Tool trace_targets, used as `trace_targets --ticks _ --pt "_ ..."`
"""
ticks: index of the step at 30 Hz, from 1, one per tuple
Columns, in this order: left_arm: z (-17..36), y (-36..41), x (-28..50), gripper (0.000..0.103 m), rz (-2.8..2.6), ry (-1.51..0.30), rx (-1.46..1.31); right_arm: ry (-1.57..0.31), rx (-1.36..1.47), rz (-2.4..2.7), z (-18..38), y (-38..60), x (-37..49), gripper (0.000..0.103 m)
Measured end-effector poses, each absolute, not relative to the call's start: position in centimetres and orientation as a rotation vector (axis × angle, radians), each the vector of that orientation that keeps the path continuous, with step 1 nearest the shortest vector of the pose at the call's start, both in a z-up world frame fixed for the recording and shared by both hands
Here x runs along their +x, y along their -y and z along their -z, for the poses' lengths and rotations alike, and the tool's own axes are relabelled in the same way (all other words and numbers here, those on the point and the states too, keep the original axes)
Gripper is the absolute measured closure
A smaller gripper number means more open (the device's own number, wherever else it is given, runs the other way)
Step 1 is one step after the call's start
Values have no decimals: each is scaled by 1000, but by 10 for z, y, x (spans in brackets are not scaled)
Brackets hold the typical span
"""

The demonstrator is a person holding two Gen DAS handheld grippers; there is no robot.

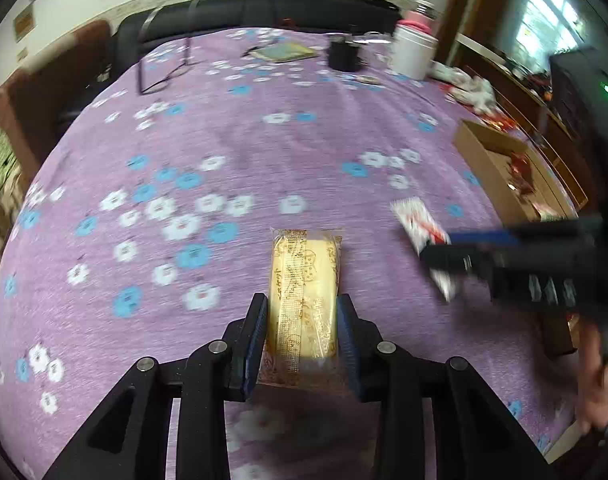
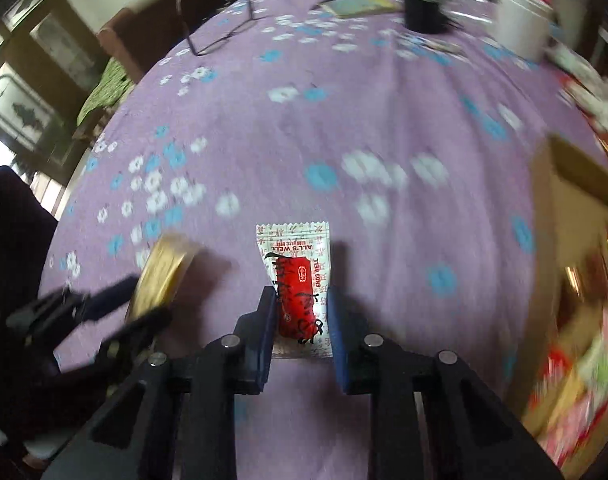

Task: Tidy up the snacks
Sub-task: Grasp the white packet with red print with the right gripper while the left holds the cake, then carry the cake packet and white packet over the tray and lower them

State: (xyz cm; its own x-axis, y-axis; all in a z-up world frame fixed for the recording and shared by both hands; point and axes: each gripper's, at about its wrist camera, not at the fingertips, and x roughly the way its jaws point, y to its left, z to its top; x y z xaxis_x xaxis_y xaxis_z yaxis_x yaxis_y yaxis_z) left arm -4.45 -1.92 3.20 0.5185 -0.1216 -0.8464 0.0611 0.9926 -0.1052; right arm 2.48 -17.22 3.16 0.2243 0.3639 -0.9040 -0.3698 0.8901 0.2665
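Observation:
My left gripper [image 1: 302, 304] is shut on a yellow cake in a clear wrapper [image 1: 304, 292] and holds it above the purple flowered tablecloth [image 1: 224, 140]. My right gripper [image 2: 300, 300] is shut on a red and white snack packet [image 2: 298, 280], also held over the cloth. In the left wrist view the right gripper [image 1: 435, 248] shows blurred at the right with its packet [image 1: 417, 222]. In the right wrist view the left gripper [image 2: 144, 304] shows at the left with the yellow cake [image 2: 162, 276].
An open cardboard box [image 1: 499, 168] with red snacks inside stands at the table's right side; it also shows in the right wrist view [image 2: 575, 216]. At the far edge are a white container [image 1: 411, 52], a black cup [image 1: 343, 54], a book [image 1: 284, 52] and a wire stand [image 1: 164, 66].

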Motion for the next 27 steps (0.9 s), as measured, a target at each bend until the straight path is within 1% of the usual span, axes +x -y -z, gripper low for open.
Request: trace_targets --ticks 7,19,27 --pt "-36 56 -44 67 153 -994 4 -1247 29 -442 -30 205 -4 79" --pt "-66 96 -56 67 74 -912 69 -1167 46 -518 -62 240 -9 79" --pt "-75 135 -61 67 61 -895 82 -1145 47 -543 -73 277 -13 79"
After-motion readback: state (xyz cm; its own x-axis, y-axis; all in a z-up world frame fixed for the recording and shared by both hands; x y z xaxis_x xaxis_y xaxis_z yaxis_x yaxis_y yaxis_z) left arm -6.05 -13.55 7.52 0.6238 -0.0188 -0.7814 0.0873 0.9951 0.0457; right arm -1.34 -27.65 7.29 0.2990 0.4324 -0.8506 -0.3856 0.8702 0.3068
